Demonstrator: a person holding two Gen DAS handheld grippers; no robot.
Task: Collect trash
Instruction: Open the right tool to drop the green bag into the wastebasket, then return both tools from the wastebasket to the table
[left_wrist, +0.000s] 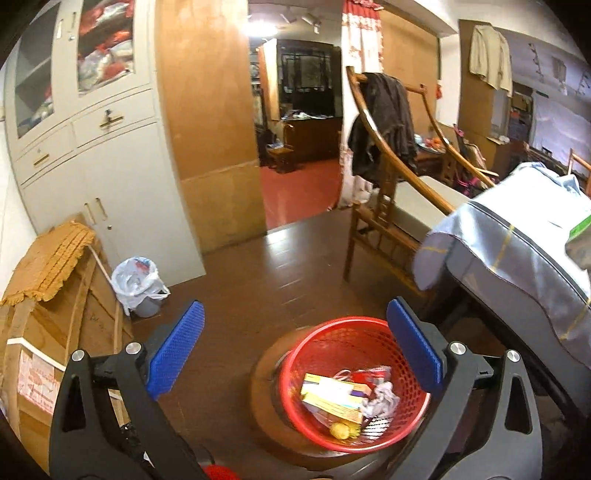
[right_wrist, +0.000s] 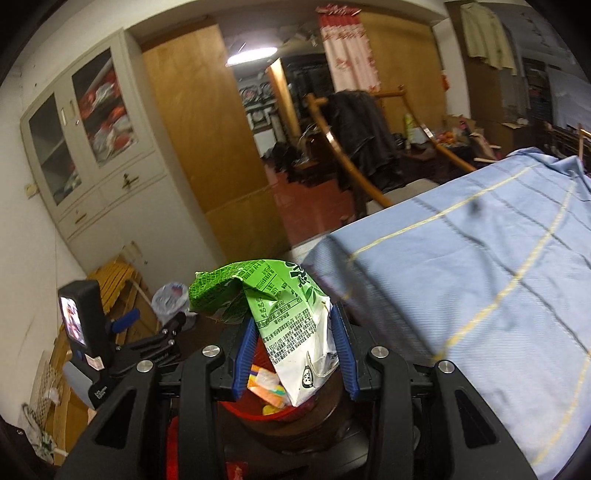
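The blue-clothed table (right_wrist: 480, 258) stands just beside the red mesh basket (left_wrist: 354, 376), which already holds cartons and crumpled paper. The right gripper (right_wrist: 295, 350) clamps a crushed green-and-white carton (right_wrist: 284, 317) above it; centre over the rim, then let go. The left gripper (left_wrist: 295, 365) gapes empty.

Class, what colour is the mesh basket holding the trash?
Red basket; clearest in the left wrist view.
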